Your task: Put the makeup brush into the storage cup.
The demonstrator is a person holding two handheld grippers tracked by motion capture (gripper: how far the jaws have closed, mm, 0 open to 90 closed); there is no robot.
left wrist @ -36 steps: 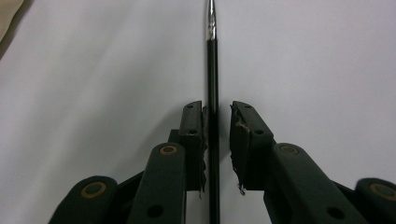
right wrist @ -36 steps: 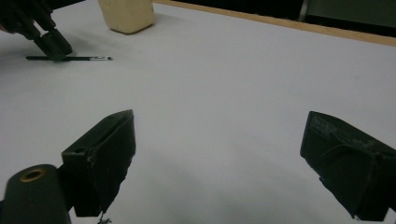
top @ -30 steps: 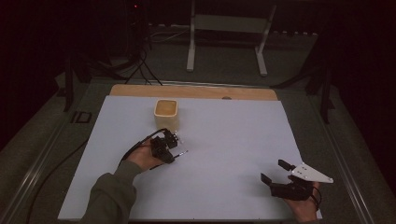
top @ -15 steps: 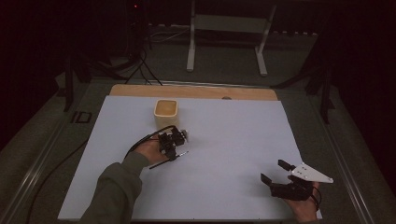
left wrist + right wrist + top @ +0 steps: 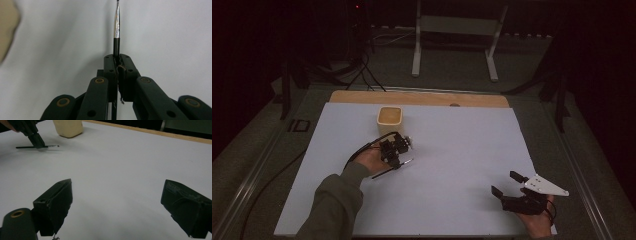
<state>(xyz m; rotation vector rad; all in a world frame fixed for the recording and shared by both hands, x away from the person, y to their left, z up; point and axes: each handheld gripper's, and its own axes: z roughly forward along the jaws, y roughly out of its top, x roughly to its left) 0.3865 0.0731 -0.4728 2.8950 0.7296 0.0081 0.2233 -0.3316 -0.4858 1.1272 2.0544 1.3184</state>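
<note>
While the brush (image 5: 116, 27) is clamped by the left gripper (image 5: 398, 150), the cup (image 5: 389, 120) lies just beyond it, nearer than the open right gripper (image 5: 508, 186).

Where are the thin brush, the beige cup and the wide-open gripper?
Thin brush (image 5: 117, 22): left gripper view, on its shiny metal ferrule.
Beige cup (image 5: 390, 121): high view, on its front wall.
Right gripper (image 5: 504, 183): high view, midway between its open jaw tips.

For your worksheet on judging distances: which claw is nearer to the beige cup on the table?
Left. The left claw, shut on a thin brush, sits just in front of the beige cup. The right claw stands open far off, near the table's front right corner.
</note>
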